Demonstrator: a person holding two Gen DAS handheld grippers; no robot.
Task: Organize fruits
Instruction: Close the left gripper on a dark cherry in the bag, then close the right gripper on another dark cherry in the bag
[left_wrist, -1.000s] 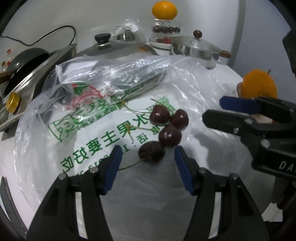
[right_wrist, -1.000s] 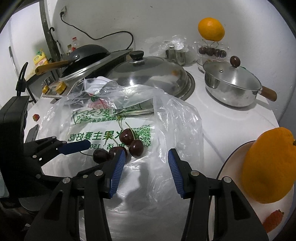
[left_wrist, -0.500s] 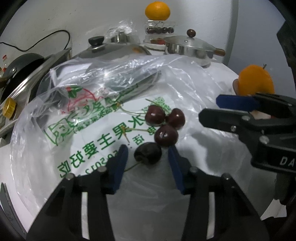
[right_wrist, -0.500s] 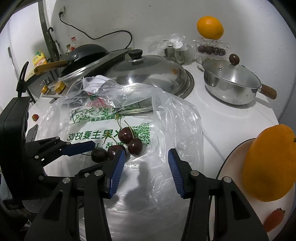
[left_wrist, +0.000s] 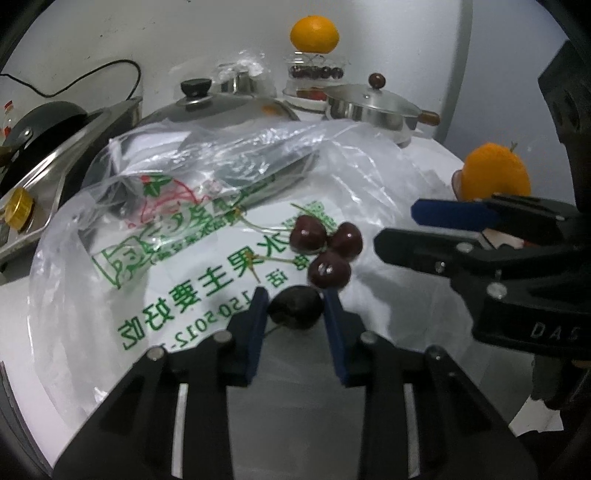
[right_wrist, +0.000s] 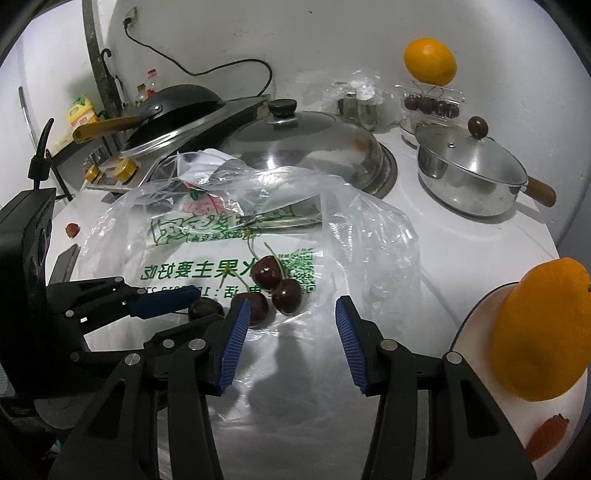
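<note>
White counter (left_wrist: 424, 162) carried the bag (left_wrist: 207, 236); my left gripper (left_wrist: 295, 314) clamped the nearest cherry (left_wrist: 294, 307) (stem trailing toward me), right gripper (right_wrist: 291, 343) parted, empty.

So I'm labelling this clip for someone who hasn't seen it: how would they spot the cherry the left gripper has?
Find the clear plastic bag with green print spread on the white counter; four dark cherries lie on it. The gripped cherry is nearest the left gripper, pinched between blue pads. Unlike the three glossy cherries clustered behind, it sits apart and looks darker.
</note>
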